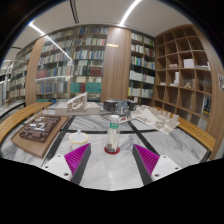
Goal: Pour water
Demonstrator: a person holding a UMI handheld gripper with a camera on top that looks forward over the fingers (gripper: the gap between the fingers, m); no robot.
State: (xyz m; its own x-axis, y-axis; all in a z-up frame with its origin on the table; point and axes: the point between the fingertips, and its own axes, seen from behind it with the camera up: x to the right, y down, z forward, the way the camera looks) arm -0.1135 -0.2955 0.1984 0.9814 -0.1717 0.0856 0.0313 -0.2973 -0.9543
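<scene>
A clear plastic bottle with a white cap stands upright on a red coaster on the white marble table. It stands just ahead of my fingers, midway between them. A second small clear bottle or cup stands left of it, beyond the left finger. My gripper is open and empty; its magenta pads sit wide apart, with bare table between them. Nothing touches the fingers.
A wooden tray with dark items lies at the left of the table. White architectural models stand at the right and back. Wooden benches flank the table; bookshelves line the far wall.
</scene>
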